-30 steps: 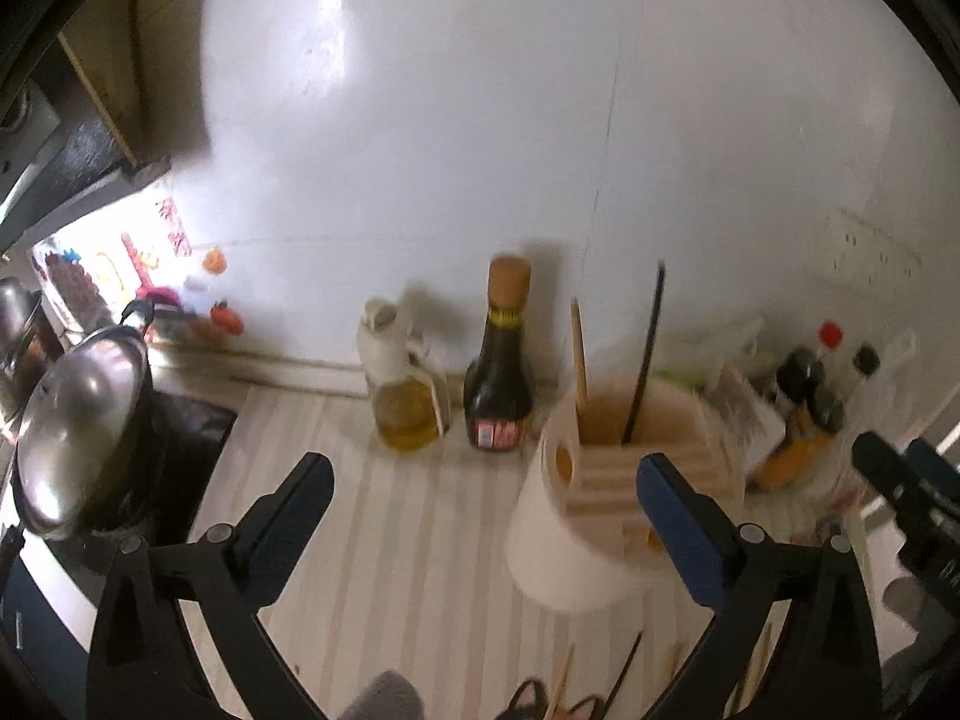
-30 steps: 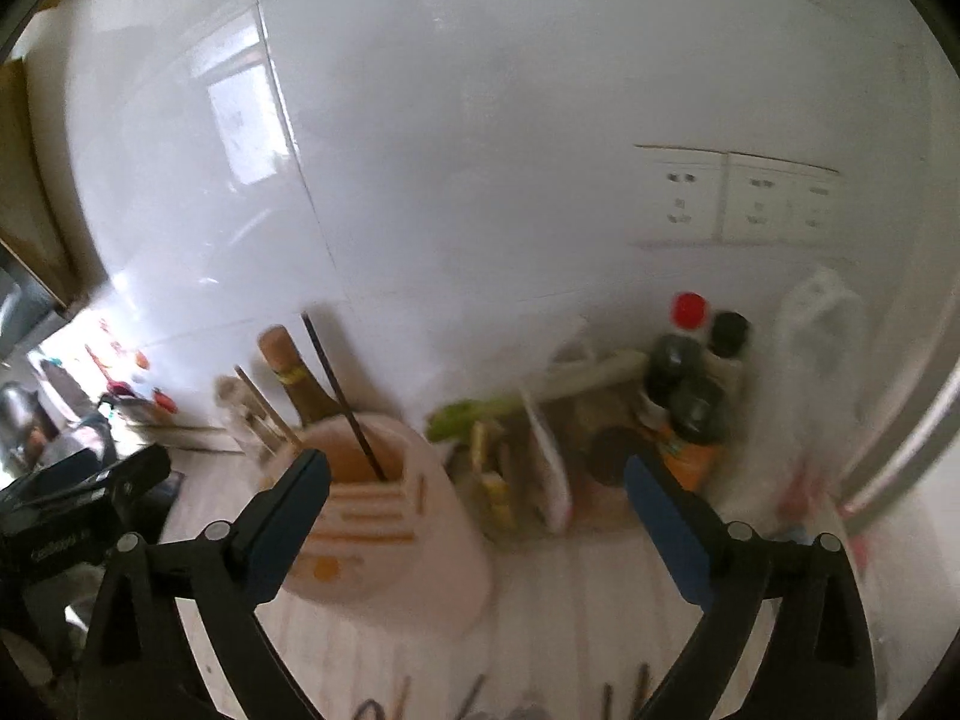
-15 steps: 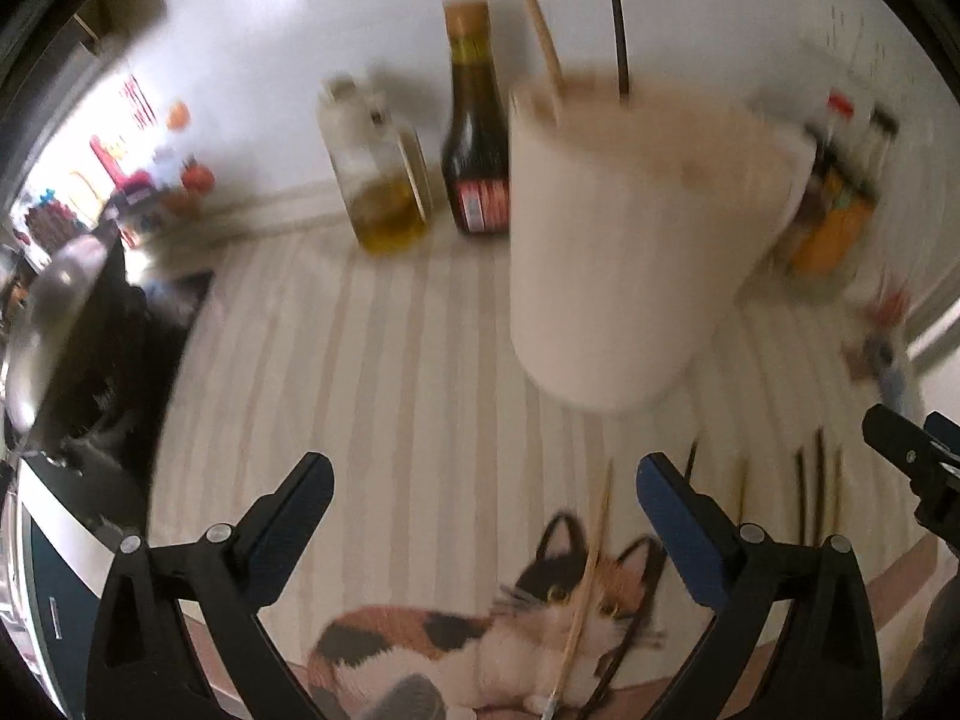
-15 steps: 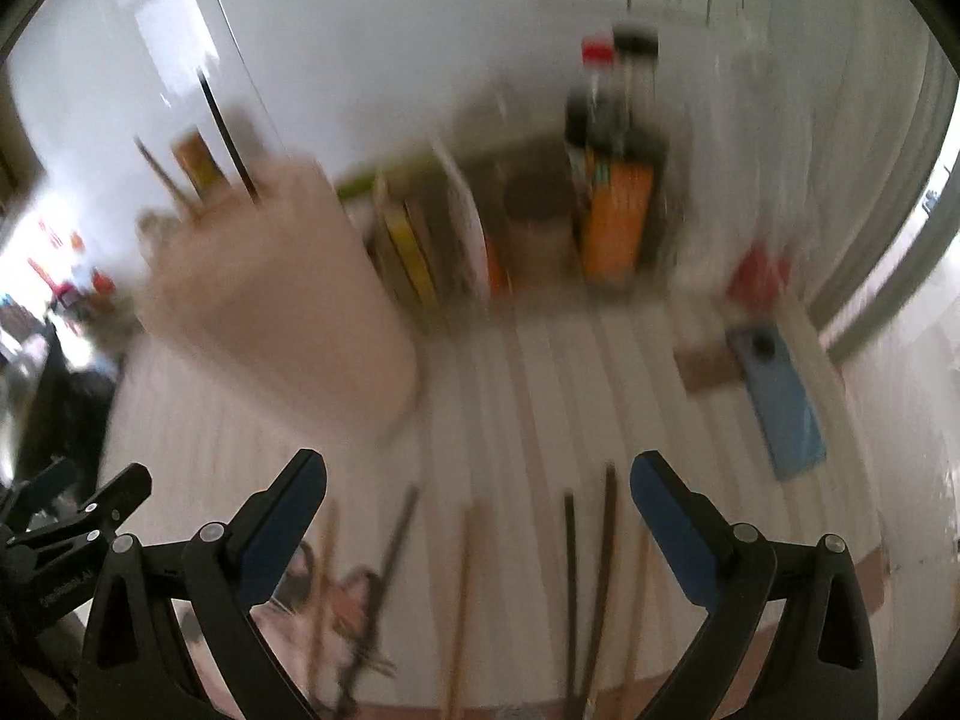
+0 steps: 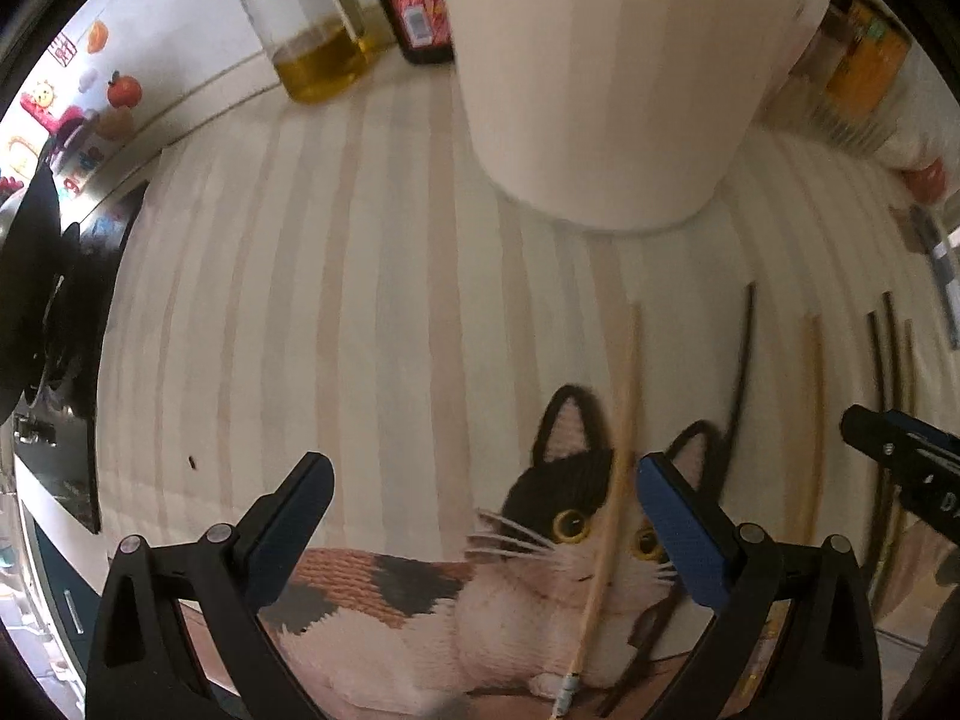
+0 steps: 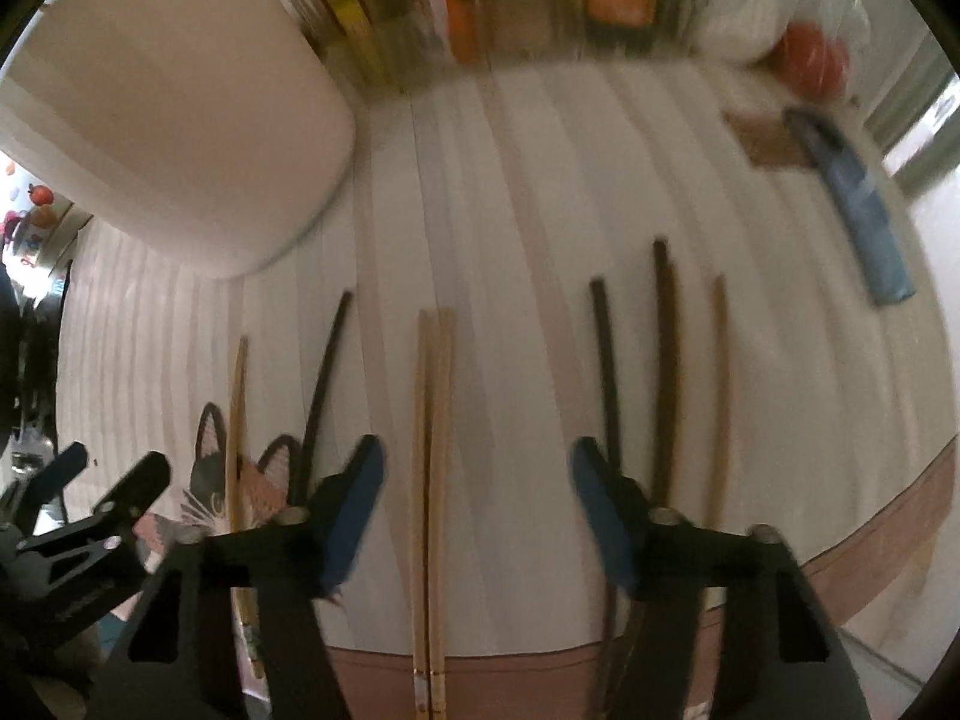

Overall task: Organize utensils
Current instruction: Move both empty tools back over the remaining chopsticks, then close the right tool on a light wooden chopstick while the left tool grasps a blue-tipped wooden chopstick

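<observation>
Both grippers point down at a striped mat with a cat picture [image 5: 540, 570]. My left gripper [image 5: 480, 510] is open; one light wooden chopstick [image 5: 612, 480] lies between its fingers, close to the right finger. A dark chopstick [image 5: 741, 360] lies just right of it. My right gripper [image 6: 477, 480] straddles a pair of light wooden chopsticks [image 6: 432, 450]; its jaws are closing, and the pads stand clear of the pair. To their right lie two dark chopsticks [image 6: 606, 372] and a tan one [image 6: 720, 390]. The white utensil holder [image 6: 168, 120] stands behind.
An oil bottle [image 5: 312, 42] and a dark sauce bottle [image 5: 420, 6] stand behind the holder at the wall. Bottles and packets [image 6: 480, 0] crowd the back. A blue phone [image 6: 852, 198] lies at the right. A black stove [image 5: 36, 300] borders the left.
Both grippers have tipped from facing the wall down to the mat and sunk close to the chopsticks. The right jaws have narrowed around the light pair.
</observation>
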`<act>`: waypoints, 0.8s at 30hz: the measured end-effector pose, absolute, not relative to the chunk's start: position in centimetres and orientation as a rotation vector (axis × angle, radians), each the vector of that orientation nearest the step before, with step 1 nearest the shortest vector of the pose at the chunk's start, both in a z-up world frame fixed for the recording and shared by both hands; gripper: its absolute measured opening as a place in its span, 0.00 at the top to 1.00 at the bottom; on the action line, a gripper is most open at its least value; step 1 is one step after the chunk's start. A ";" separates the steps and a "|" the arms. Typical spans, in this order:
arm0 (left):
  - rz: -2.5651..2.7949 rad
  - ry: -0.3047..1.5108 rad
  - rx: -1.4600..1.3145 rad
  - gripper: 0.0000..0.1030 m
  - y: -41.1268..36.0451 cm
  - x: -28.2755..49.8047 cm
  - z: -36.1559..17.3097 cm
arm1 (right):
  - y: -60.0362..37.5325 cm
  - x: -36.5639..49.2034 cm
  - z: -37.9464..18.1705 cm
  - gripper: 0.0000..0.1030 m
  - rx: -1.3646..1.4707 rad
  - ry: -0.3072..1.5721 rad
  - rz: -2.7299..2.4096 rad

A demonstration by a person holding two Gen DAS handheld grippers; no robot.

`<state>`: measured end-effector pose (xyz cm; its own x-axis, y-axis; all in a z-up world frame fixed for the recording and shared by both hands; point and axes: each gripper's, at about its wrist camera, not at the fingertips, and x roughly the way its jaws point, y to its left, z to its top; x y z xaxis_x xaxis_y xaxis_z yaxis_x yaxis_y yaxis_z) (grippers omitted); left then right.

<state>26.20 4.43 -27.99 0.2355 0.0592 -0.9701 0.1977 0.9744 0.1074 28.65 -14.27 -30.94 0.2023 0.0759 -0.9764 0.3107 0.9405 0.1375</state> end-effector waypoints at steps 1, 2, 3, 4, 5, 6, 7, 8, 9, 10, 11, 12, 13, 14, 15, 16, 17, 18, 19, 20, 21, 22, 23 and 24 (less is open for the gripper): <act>-0.098 1.340 0.221 0.00 4.6 26.3 -28.3 | -14.3 28.6 -31.4 0.50 0.348 1.372 -0.160; -0.102 1.349 0.215 0.00 4.7 26.3 -28.7 | -14.4 28.6 -31.8 0.54 0.362 1.377 -0.152; -0.107 1.358 0.209 0.01 4.9 26.3 -28.9 | -14.3 28.6 -32.3 0.60 0.384 1.385 -0.129; -0.114 1.364 0.202 0.03 5.0 26.3 -29.0 | -14.2 28.6 -32.7 0.65 0.380 1.394 -0.122; -0.124 1.368 0.197 0.03 5.1 26.2 -29.1 | -14.1 28.6 -33.0 0.67 0.373 1.401 -0.121; -0.128 1.370 0.196 0.04 5.2 26.2 -29.3 | -13.8 28.5 -33.3 0.72 0.368 1.406 -0.104; -0.135 1.370 0.193 0.04 5.2 26.1 -29.3 | -13.6 28.4 -33.6 0.74 0.355 1.414 -0.103; -0.145 1.370 0.186 0.06 5.2 26.1 -29.4 | -13.2 28.4 -33.6 0.75 0.328 1.403 -0.105; -0.158 1.370 0.181 0.14 5.1 26.0 -29.4 | -13.0 28.4 -33.7 0.80 0.325 1.400 -0.094; -0.172 1.374 0.183 0.20 4.9 25.9 -29.4 | -12.8 28.4 -33.7 0.85 0.325 1.401 -0.088; -0.184 1.377 0.185 0.23 4.5 25.8 -29.4 | -12.6 28.4 -33.7 0.86 0.312 1.402 -0.085; -0.201 1.379 0.194 0.25 4.1 25.7 -29.5 | -12.2 28.3 -33.6 0.90 0.282 1.404 -0.084; -0.211 1.378 0.202 0.25 3.8 25.6 -29.5 | -11.6 28.3 -33.6 0.94 0.266 1.407 -0.083; -0.228 1.373 0.216 0.26 3.2 25.5 -29.5 | -11.4 28.3 -33.6 0.96 0.261 1.412 -0.084; -0.237 1.370 0.226 0.26 2.8 25.4 -29.6 | -11.5 28.2 -33.7 0.97 0.266 1.417 -0.090; -0.244 1.367 0.242 0.29 2.4 25.3 -29.6 | -11.6 28.1 -33.8 0.96 0.278 1.421 -0.089; -0.253 1.366 0.257 0.33 1.9 25.2 -29.7 | -11.9 27.9 -33.9 0.96 0.294 1.423 -0.089; -0.257 1.369 0.276 0.42 1.4 25.2 -30.0 | -12.2 27.7 -33.9 0.96 0.302 1.427 -0.098; -0.255 1.373 0.287 0.50 1.1 25.2 -30.2 | -12.4 27.6 -34.0 0.96 0.306 1.431 -0.102; -0.256 1.379 0.294 0.54 0.9 25.3 -30.4 | -12.6 27.3 -34.0 0.96 0.309 1.434 -0.103; -0.256 1.380 0.280 0.56 0.9 25.4 -30.5 | -12.8 27.1 -34.1 0.96 0.311 1.434 -0.104; -0.251 1.378 0.273 0.59 1.0 25.5 -30.4 | -12.9 26.9 -34.1 0.96 0.315 1.433 -0.103; -0.259 1.380 0.265 0.61 1.0 25.6 -30.3 | -13.0 26.8 -34.1 0.96 0.319 1.433 -0.099; -0.264 1.381 0.257 0.69 1.1 25.7 -30.3 | -12.9 26.7 -34.0 0.96 0.322 1.434 -0.097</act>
